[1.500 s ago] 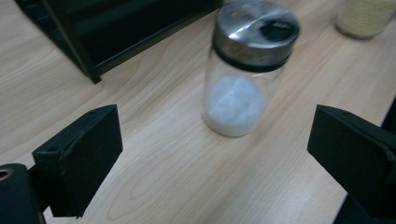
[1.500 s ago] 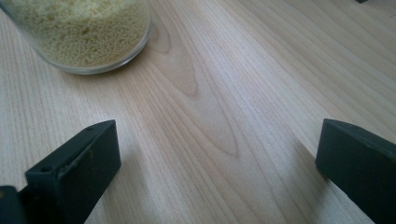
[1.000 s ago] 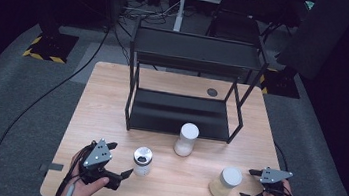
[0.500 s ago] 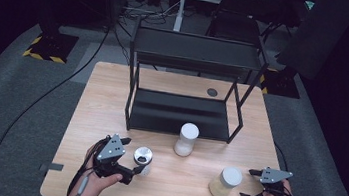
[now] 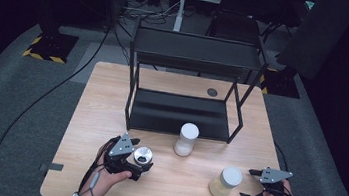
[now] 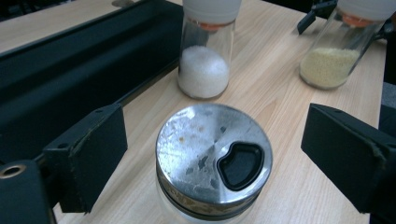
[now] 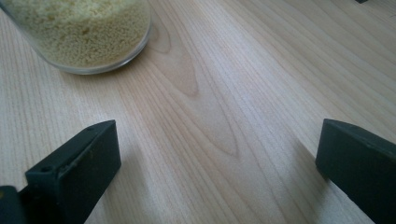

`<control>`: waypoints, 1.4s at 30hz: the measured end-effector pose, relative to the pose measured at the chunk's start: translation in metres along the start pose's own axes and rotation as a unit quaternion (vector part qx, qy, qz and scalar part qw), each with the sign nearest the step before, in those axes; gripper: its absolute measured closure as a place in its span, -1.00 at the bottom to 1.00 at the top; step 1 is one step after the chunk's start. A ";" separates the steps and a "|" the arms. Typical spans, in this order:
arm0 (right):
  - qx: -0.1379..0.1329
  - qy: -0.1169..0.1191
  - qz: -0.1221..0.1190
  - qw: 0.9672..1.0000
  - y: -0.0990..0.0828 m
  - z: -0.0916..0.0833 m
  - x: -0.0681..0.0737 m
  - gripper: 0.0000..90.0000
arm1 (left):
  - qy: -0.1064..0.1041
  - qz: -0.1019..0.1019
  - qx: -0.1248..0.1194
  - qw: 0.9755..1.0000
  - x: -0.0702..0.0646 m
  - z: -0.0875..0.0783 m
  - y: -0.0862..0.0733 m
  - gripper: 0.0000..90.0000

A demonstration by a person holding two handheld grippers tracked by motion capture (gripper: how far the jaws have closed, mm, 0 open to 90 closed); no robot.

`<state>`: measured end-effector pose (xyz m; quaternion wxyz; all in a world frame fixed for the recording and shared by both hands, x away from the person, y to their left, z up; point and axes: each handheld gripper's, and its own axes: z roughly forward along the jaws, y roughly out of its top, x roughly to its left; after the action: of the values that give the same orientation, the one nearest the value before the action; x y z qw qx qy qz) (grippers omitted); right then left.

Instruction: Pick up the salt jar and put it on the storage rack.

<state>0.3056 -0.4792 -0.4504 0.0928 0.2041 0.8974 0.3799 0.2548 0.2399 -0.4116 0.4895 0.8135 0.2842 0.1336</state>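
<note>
A small glass jar with a metal lid stands upright on the worktop, near the front left, its long axis vertical. The lid faces up, and its black pour opening sits toward the right of the lid in the left gripper view. What the jar holds cannot be told.

The left hand-held gripper has its jaws on either side of the jar; they have just been closing, but in the left gripper view a gap shows on each side and the pads do not press on the glass.

Farther back, just in front of a black metal shelf rack, a white-capped jar holds white grains filling its lower part. To the right, a second white-capped jar holds fine yellow grains.

The right hand-held gripper rests near the front right edge, just beside the yellow jar, its jaws spread wide with bare wood between them.
</note>
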 end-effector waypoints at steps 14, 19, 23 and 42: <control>0.000 0.000 0.000 1.000 0.000 0.000 0.000 -1.00 | -0.002 -0.008 0.025 1.000 0.004 0.017 -0.010 -0.76; 0.000 0.000 0.000 1.000 0.000 0.000 0.000 -1.00 | -0.002 -0.009 0.042 0.999 0.005 0.023 -0.011 -0.76; 0.000 0.000 0.000 1.000 0.000 0.000 0.000 -1.00 | -0.003 -0.011 0.050 0.999 0.005 0.027 -0.013 -0.73; 0.001 0.002 -0.001 1.000 0.000 0.000 0.000 -1.00 | 0.011 0.018 0.079 0.997 -0.002 0.036 -0.014 -0.33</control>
<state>0.3059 -0.4794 -0.4501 0.0910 0.2020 0.8982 0.3796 0.2660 0.2178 -0.4410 0.4182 0.8530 0.2845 0.1288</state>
